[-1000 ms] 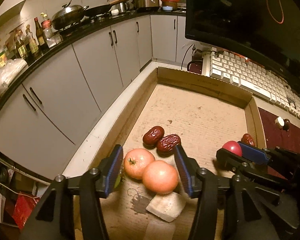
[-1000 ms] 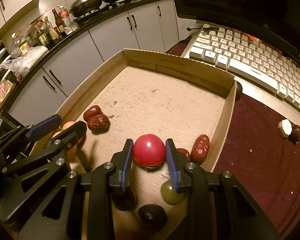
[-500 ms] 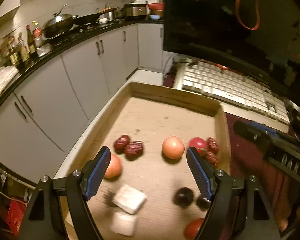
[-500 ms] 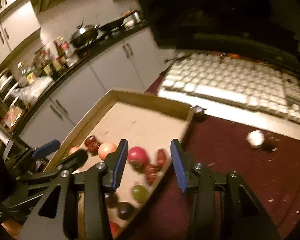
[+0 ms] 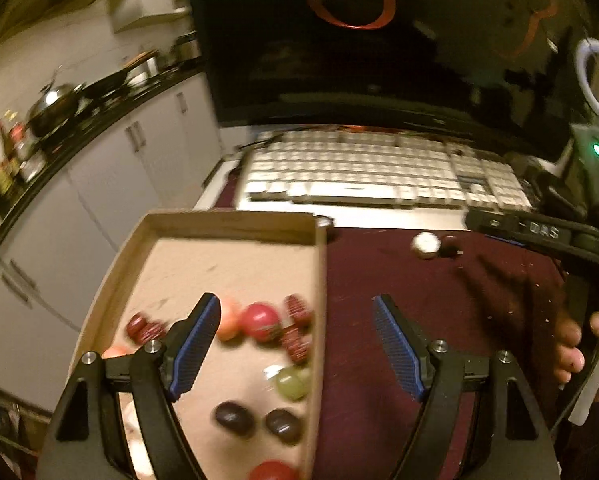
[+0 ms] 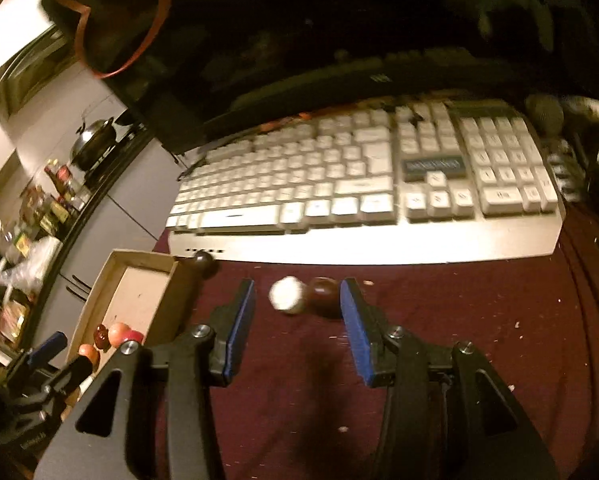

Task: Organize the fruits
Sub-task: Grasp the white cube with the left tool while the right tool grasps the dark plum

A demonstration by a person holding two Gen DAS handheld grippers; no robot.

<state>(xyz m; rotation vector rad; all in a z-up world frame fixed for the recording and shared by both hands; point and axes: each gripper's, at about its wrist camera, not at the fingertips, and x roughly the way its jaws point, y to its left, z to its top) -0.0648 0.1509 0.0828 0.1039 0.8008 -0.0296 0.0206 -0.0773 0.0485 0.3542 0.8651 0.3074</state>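
Right gripper (image 6: 297, 330) released, jaws just widened, nothing between | white piece (image 6: 285, 294) and brown fruit (image 6: 323, 296) touching, outside box (image 6: 141, 294) | I fear one pad nudges the pair apart.

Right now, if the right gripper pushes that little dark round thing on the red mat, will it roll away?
Probably. The dark round thing looks smooth and rounded, so a sideways nudge would likely roll it. It seems to touch the white piece, which might block it. The open right gripper straddles both.
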